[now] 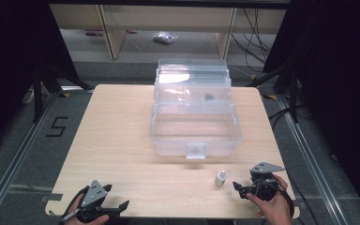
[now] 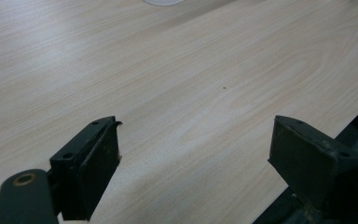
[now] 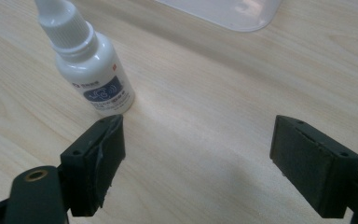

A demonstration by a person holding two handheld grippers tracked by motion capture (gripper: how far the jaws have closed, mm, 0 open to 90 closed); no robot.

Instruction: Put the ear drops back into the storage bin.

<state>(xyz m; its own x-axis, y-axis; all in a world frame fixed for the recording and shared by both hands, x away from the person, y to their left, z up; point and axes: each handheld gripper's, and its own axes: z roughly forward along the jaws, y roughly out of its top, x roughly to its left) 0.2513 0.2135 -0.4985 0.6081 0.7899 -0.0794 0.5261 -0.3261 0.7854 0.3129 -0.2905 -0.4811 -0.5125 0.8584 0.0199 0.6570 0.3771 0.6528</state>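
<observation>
Both grippers sit at the near edge of the wooden table [image 1: 122, 140], each in a hand. Left gripper [image 1: 104, 209] at about 7 o'clock, jaws spread wide over bare wood. Right gripper [image 1: 244, 187] at roughly 5 o'clock, jaws also wide apart, gripping nothing. Big clear plastic box [image 1: 194, 124] with stepped tiers stands mid-table at 12, lid up. Little white dropper bottle [image 3: 91, 65] stands upright just beside the right gripper's left jaw, blue label, ribbed cap, nothing between them.

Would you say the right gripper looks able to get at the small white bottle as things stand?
Probably yes: the right gripper is open beside the small white bottle, which stands upright on bare table, nothing between them.
</observation>
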